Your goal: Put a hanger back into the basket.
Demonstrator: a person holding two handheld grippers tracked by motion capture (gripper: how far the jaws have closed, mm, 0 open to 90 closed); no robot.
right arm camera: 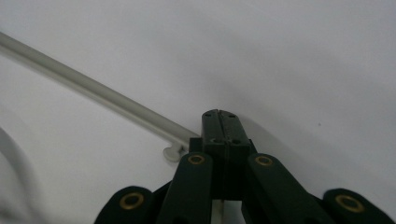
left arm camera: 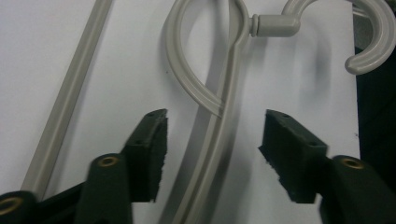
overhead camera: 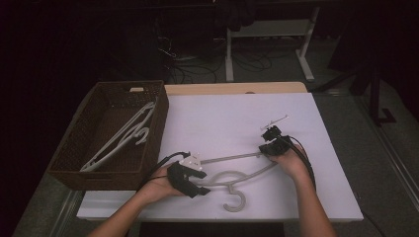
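Grey hanger flat on the white surface, near its front edge. Left tool half-open, pads straddling the hanger's arm without touching. Right tool clamped on the hanger's far end, toward the right edge.

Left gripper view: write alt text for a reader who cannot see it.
A grey plastic hanger lies on a white table, its shoulder running between the left gripper's two black jaws, which stand apart on either side without touching it. Its hook curls at top right.
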